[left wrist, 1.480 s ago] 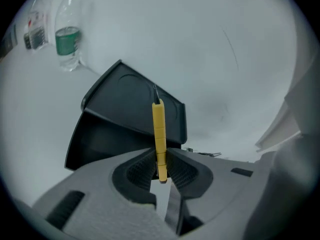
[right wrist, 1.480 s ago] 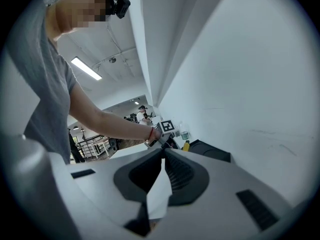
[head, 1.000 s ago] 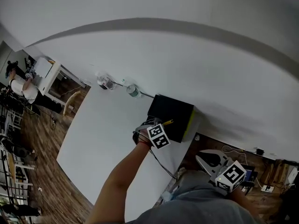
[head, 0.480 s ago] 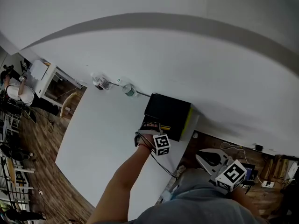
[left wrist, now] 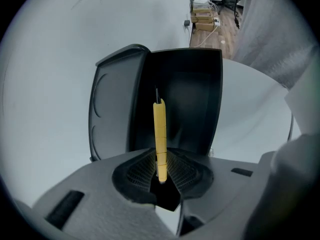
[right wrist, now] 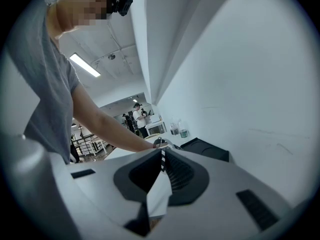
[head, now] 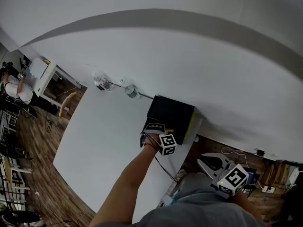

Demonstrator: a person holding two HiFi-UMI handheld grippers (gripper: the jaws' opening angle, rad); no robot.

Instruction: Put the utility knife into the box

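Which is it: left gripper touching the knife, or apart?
Touching. The left gripper view shows the left gripper with its jaws closed on the lower end of the knife, no gap.

The left gripper [head: 154, 126] and right gripper [head: 208, 161] are pale grey moulded shells with black ribbed fingers [left wrist: 142, 169], each topped by a white cube [head: 167, 144] printed with black square markers. A thin black cable [head: 163, 167] runs from the left one, past a dark wristband [head: 147, 144]. The person wears a grey short-sleeved T-shirt [right wrist: 45, 84] and a black head camera [right wrist: 122, 3].
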